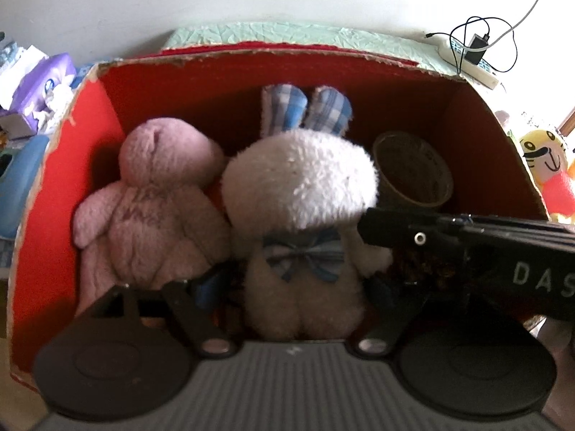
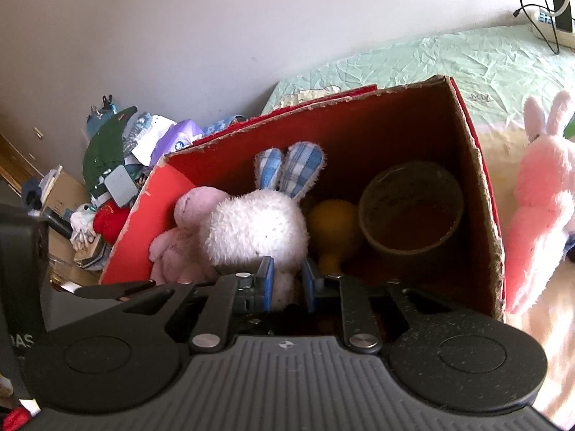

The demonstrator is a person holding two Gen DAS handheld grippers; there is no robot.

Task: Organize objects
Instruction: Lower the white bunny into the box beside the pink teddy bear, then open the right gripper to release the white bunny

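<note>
Plush white rabbit (image 2: 257,228) at frame centre pinched by right gripper (image 2: 285,282), left gripper (image 1: 291,287) wide around it; risks toppling onto pink bear (image 1: 158,197) on release.

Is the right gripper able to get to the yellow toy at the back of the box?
Probably not right now. The right gripper is closed on the white bunny's arm, and the yellow toy sits behind the bunny, wedged beside the brown cup.
</note>
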